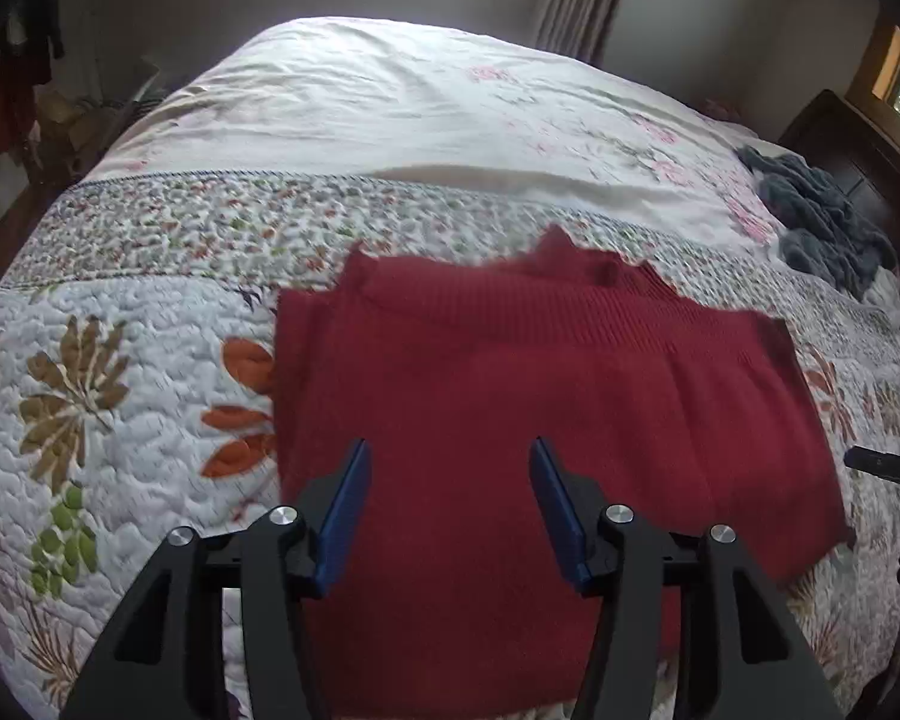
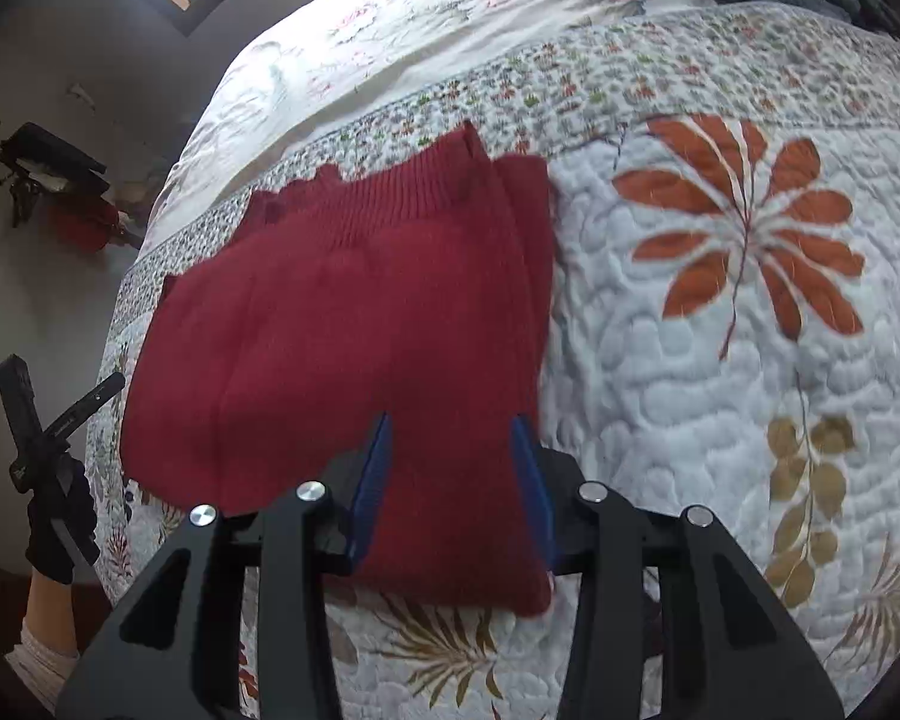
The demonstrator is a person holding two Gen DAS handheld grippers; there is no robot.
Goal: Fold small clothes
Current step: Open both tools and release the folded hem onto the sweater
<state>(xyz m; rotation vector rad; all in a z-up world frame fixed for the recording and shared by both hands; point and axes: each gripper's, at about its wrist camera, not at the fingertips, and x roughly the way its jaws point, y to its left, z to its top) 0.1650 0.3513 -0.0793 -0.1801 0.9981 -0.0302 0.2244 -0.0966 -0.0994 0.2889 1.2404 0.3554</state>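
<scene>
A dark red knitted garment point(image 1: 510, 390) lies folded flat on the quilted bedspread, ribbed hem toward the far side. My left gripper point(image 1: 447, 459) hovers over its near part, open, blue pads apart with nothing between them. In the right wrist view the same red garment point(image 2: 342, 324) spreads left of centre. My right gripper point(image 2: 450, 438) is open above its near right corner, holding nothing. The other gripper point(image 2: 48, 414) shows at the left edge in a black-gloved hand.
A floral quilt point(image 1: 120, 360) covers the bed, with a white flowered sheet point(image 1: 390, 102) beyond it. A grey-blue crumpled cloth point(image 1: 822, 222) lies at the far right near a dark headboard point(image 1: 858, 144). The bed's left edge drops toward cluttered floor point(image 1: 78, 120).
</scene>
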